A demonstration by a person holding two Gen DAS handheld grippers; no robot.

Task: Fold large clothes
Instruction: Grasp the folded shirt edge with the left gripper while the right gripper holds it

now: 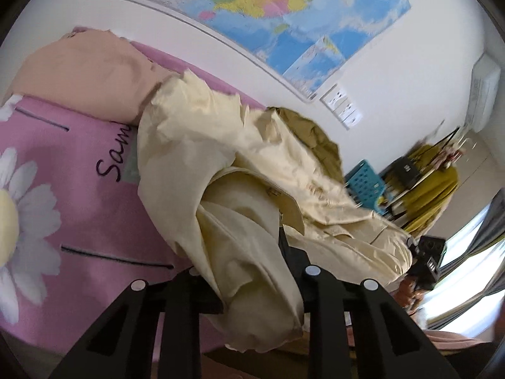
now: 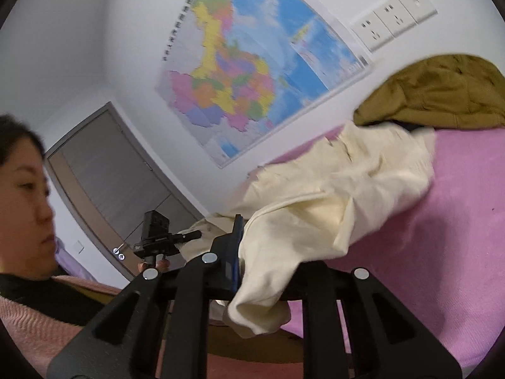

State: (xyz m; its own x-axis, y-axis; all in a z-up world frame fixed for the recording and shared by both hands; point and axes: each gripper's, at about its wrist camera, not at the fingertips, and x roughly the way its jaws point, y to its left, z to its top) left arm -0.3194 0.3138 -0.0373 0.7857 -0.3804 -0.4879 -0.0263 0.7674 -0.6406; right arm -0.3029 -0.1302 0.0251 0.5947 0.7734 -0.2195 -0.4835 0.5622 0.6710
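Observation:
A large cream garment (image 1: pixel 227 164) lies crumpled on a pink bed cover (image 1: pixel 72 208). My left gripper (image 1: pixel 252 252) is shut on a fold of the cream garment, which drapes over its fingers and hangs down. In the right wrist view the same cream garment (image 2: pixel 341 195) stretches from the bed to my right gripper (image 2: pixel 262 252), which is shut on its edge; cloth hangs over the fingers. The other gripper (image 2: pixel 157 240) shows at the left, held by a hand.
A peach garment (image 1: pixel 85 72) lies at the bed's far left. An olive-brown garment (image 2: pixel 442 91) lies by the wall. A map (image 2: pixel 252 72) and wall sockets (image 2: pixel 394 15) are on the wall. A blue basket (image 1: pixel 366 183) and cluttered shelf stand at right.

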